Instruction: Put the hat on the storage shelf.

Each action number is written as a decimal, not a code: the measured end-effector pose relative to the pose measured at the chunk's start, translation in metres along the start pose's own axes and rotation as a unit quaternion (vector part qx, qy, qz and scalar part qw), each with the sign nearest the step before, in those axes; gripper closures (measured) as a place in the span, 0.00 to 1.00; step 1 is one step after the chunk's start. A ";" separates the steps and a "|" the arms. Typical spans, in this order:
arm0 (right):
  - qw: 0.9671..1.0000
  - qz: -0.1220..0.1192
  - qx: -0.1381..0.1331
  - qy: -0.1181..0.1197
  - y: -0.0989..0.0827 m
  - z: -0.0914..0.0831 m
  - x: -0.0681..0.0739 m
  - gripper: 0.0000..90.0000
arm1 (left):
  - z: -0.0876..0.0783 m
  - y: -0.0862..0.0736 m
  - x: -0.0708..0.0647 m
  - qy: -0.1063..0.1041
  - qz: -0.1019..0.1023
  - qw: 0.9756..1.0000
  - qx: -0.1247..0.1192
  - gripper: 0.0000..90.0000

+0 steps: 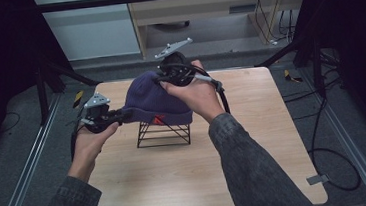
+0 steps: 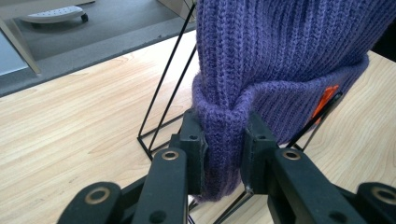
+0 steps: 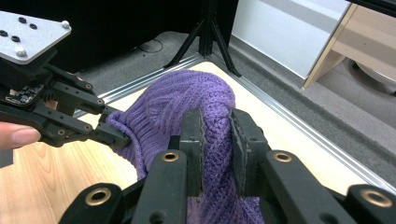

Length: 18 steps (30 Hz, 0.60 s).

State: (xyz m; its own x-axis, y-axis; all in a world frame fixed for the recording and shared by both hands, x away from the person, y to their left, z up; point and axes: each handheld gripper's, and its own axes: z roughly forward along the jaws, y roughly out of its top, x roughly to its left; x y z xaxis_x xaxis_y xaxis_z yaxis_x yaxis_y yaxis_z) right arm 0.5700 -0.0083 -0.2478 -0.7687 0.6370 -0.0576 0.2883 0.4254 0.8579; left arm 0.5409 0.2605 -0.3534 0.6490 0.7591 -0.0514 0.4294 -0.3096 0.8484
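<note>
A purple knitted beanie (image 1: 153, 98) with a small red tag lies over a black wire stand (image 1: 163, 133) in the middle of the table. My left gripper (image 1: 122, 115) is shut on the folded cuff at the hat's left edge; in the left gripper view the beanie (image 2: 280, 56) hangs above and its cuff is pinched between the pads of that gripper (image 2: 223, 144). My right gripper (image 1: 161, 80) is shut on the crown at the far side; in the right gripper view the beanie (image 3: 163, 109) bunches between its jaws (image 3: 215, 135). The left gripper (image 3: 119, 137) shows there too, clamped on the cuff.
The wooden table (image 1: 254, 142) has bare room in front of the stand and to the right. Metal rails (image 1: 30, 161) run along both sides of the table on the floor. Cables (image 1: 325, 141) trail at the right. A shelf unit (image 1: 203, 11) stands behind.
</note>
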 end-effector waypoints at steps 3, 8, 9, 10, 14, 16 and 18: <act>1.000 -0.003 0.002 0.000 0.001 -0.001 0.003 0.85 | 0.002 -0.002 -0.001 -0.002 -0.002 1.000 -0.001 0.82; 1.000 -0.004 0.006 0.005 -0.001 0.000 0.005 0.85 | 0.005 -0.005 -0.001 -0.004 -0.004 1.000 0.002 0.81; 1.000 -0.005 0.007 0.006 -0.002 0.000 0.005 0.85 | 0.005 -0.006 0.000 -0.006 -0.005 1.000 0.001 0.81; 1.000 -0.004 0.008 0.008 -0.003 0.000 0.006 0.85 | 0.006 -0.008 0.000 -0.008 -0.004 1.000 0.001 0.81; 1.000 -0.011 0.021 0.010 -0.008 0.000 0.007 0.85 | 0.009 -0.014 0.002 -0.011 -0.012 1.000 0.002 0.81; 1.000 -0.014 0.026 0.008 -0.010 0.001 0.007 0.85 | 0.009 -0.015 0.002 -0.010 -0.011 1.000 0.005 0.81; 0.999 -0.013 0.034 0.005 -0.017 0.003 0.007 0.85 | 0.012 -0.019 0.001 -0.009 -0.012 1.000 0.009 0.81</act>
State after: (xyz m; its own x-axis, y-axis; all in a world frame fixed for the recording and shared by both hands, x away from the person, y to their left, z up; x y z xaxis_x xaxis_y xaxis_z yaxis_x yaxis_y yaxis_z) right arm 0.5617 -0.0095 -0.2642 -0.7823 0.6187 -0.0727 0.3068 0.4843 0.8194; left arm 0.5410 0.2602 -0.3759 0.6497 0.7558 -0.0810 0.4563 -0.3025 0.8369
